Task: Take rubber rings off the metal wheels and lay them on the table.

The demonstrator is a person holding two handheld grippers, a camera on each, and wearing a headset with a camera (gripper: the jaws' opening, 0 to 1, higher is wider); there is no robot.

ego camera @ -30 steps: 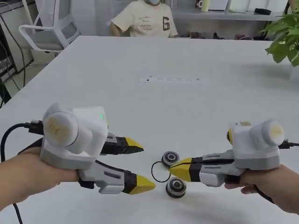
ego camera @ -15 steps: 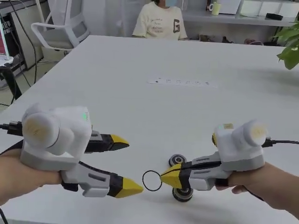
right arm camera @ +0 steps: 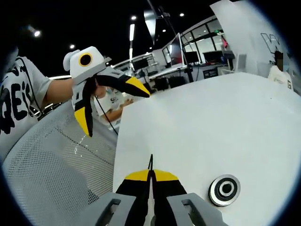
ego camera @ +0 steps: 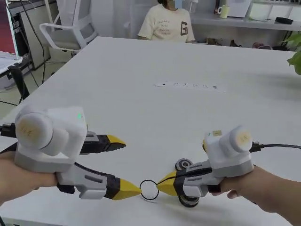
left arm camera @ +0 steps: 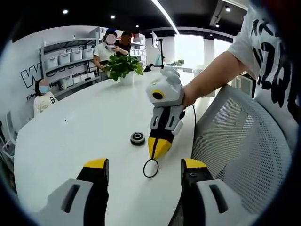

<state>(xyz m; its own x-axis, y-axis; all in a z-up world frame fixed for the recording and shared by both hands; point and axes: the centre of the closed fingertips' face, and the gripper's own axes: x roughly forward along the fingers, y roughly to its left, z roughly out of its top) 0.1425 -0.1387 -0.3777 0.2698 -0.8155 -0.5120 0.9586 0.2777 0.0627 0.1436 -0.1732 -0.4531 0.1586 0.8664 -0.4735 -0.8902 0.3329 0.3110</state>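
Observation:
My right gripper (ego camera: pixel 162 185) is shut on a thin black rubber ring (ego camera: pixel 149 189), holding it out just above the white table (ego camera: pixel 178 113) near its front edge. Behind that gripper lie two metal wheels: one (ego camera: pixel 183 165) in plain sight, the other (ego camera: pixel 189 201) half hidden under the gripper body. My left gripper (ego camera: pixel 124 165) is open, its lower yellow tip almost at the ring. In the left gripper view the ring (left arm camera: pixel 150 168) hangs from the right gripper (left arm camera: pixel 157 148), beside a wheel (left arm camera: pixel 138 138). In the right gripper view the ring (right arm camera: pixel 151 162) appears edge-on, with a wheel (right arm camera: pixel 225 189) at lower right.
A person in a cream T-shirt (ego camera: pixel 167 23) sits at the far side of the table. A white chair (ego camera: pixel 70 28) stands at the back left, a plant (ego camera: pixel 296 59) at the right edge. A row of small marks (ego camera: pixel 188 85) lies mid-table. The table's front edge is close.
The right gripper has carried the ring left and toward me, away from the two wheels, up to the left gripper's lower tip. The head camera has also shifted.

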